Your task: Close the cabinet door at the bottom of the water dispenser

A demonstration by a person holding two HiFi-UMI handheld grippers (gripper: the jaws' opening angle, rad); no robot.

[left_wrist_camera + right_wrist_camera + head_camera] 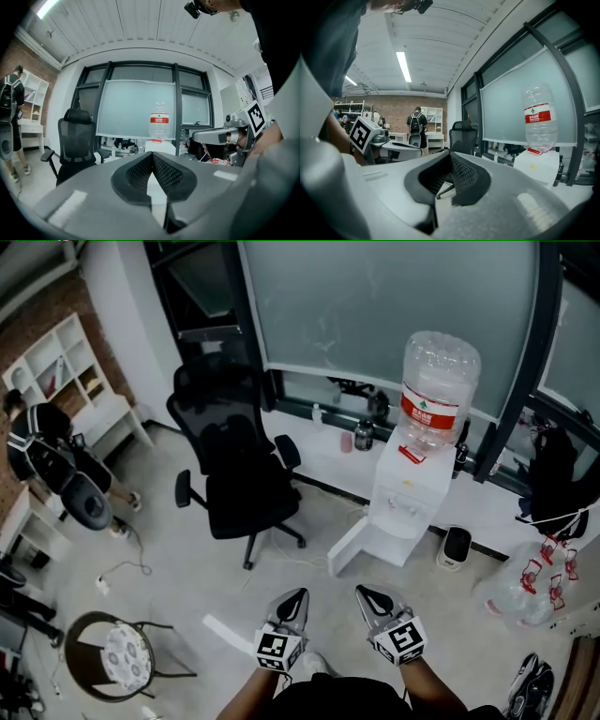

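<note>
Two hand-held grippers point across an office floor at a white water dispenser whose bottom door hangs open.

The water dispenser (405,498) stands against the window wall with a clear bottle (439,385) upside down on top. Its cabinet door (354,546) is swung out to the left over the floor. The left gripper (298,596) and the right gripper (364,593) are side by side, well short of the door. Each has its jaws pressed together at the tips with nothing between them. A black office chair (239,465) stands to the left of the dispenser, and a person (37,442) stands by white shelves further left.
</note>
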